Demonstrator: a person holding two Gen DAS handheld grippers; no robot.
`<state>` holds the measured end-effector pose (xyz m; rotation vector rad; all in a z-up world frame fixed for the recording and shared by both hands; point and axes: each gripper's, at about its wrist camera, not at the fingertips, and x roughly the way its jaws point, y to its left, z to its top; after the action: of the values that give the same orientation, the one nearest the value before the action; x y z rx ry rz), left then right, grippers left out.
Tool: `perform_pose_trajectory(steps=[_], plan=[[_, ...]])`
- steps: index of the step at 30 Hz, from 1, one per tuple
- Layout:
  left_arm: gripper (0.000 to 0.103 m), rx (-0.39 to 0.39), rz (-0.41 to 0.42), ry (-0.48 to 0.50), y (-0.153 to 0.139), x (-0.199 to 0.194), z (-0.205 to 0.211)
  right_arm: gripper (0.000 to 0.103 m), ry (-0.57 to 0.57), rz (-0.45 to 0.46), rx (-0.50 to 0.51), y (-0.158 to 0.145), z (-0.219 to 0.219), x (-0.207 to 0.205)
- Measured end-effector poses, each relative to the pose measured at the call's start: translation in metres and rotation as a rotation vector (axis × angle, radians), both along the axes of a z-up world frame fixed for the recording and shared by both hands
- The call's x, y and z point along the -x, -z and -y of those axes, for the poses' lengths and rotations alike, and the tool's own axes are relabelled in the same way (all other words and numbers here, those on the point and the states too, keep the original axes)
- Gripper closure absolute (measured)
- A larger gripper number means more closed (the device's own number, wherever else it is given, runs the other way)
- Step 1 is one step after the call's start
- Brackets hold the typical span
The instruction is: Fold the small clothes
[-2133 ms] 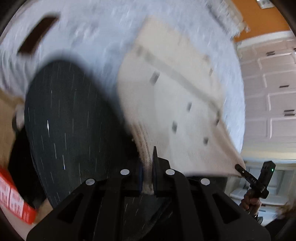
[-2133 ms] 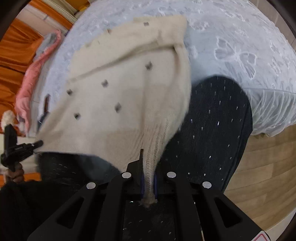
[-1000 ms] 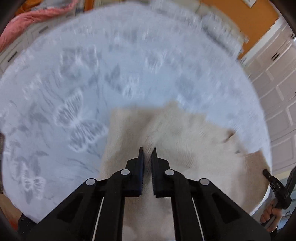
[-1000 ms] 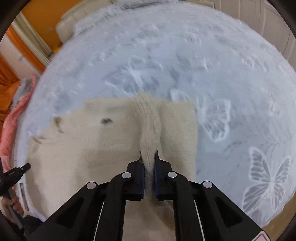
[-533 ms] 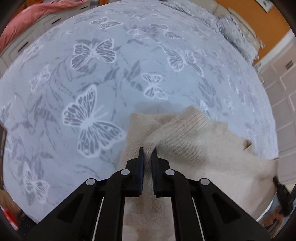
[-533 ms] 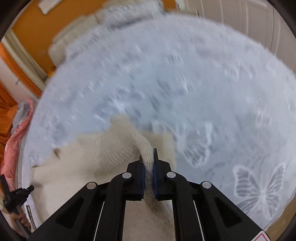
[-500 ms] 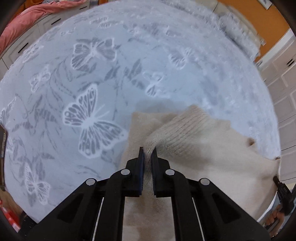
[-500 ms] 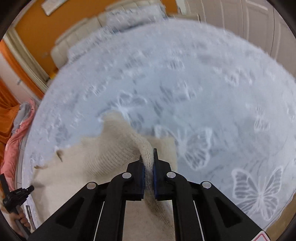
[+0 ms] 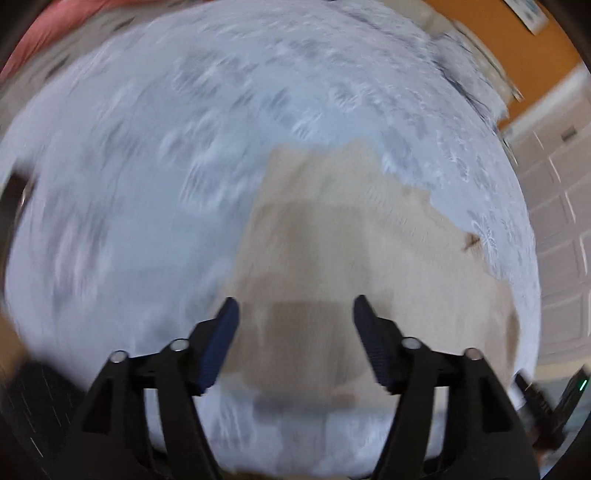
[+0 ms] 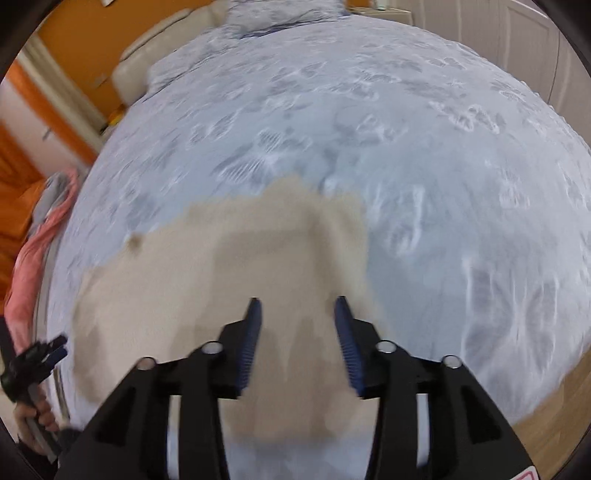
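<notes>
Left wrist view was blurred, yet both the left gripper [image 9: 293, 310] and right gripper [image 10: 294, 310] gaped empty above the cream knitted sweater [image 9: 351, 240] [image 10: 221, 266] on the pale blue butterfly-patterned bedspread [image 9: 166, 166].

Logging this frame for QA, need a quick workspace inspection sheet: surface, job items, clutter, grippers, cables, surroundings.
Surface: bed with a pale blue butterfly-print bedspread; both views are motion-blurred.
Job's things: one cream knit sweater lying on the bedspread near its front edge, not held.
Clutter: pink garment at the bed's left edge; a pillow at the far end.
Grippers: left gripper open, fingers spread above the sweater; right gripper open, likewise above the sweater.
Cables: nothing seen.
Surroundings: orange wall, white panelled cabinet doors, wood floor.
</notes>
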<state>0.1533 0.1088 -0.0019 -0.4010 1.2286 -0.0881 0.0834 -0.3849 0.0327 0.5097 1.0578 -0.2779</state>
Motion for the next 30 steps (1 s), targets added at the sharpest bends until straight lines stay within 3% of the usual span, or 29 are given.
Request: perform_pose_trajectory(steps=[3,5,7,10,13,14,15,16,17,21,24,27,30], plan=[[0.037,0.075,-0.068,-0.103,0.024,0.033,-0.015,0.054,0.018,-0.049,-0.030,0.013,-0.023,0.036],[0.037,0.108,-0.120,-0.140,0.040,0.040,-0.019,0.053,0.066,-0.093,-0.148,0.035,-0.028,0.059],[0.037,0.097,-0.115,-0.158,0.049,0.039,-0.022,0.052,0.118,-0.146,-0.214,0.056,-0.024,0.068],[0.029,0.083,-0.074,-0.178,0.053,0.021,-0.025,0.052,0.199,-0.113,-0.264,0.064,-0.010,0.069],[0.026,0.076,-0.100,-0.188,0.062,0.004,-0.024,0.045,0.265,-0.054,-0.285,0.065,0.010,0.054],[0.038,0.064,-0.100,-0.171,0.060,0.001,-0.021,0.044,0.281,-0.056,-0.296,0.068,0.014,0.048],[0.071,0.074,-0.094,-0.117,0.055,-0.004,-0.017,0.051,0.294,-0.062,-0.324,0.073,0.017,0.040],[0.079,0.072,-0.103,-0.065,0.045,-0.007,-0.010,0.062,0.292,-0.062,-0.327,0.072,0.017,0.036],[0.085,0.063,-0.099,-0.055,0.040,-0.005,-0.009,0.092,0.277,-0.055,-0.320,0.068,0.015,0.032],[0.092,0.073,-0.057,0.024,-0.002,0.014,-0.018,0.095,0.178,0.010,-0.224,0.019,0.004,0.034],[0.092,0.095,-0.090,0.045,-0.015,0.043,-0.030,0.096,0.143,0.010,-0.176,-0.010,0.002,0.057],[0.091,0.057,-0.146,0.063,0.000,0.075,-0.039,0.096,0.121,-0.046,-0.133,-0.015,0.000,0.089],[0.090,0.030,-0.204,0.054,0.029,0.090,-0.037,0.094,0.050,-0.166,-0.052,0.008,-0.014,0.110]])
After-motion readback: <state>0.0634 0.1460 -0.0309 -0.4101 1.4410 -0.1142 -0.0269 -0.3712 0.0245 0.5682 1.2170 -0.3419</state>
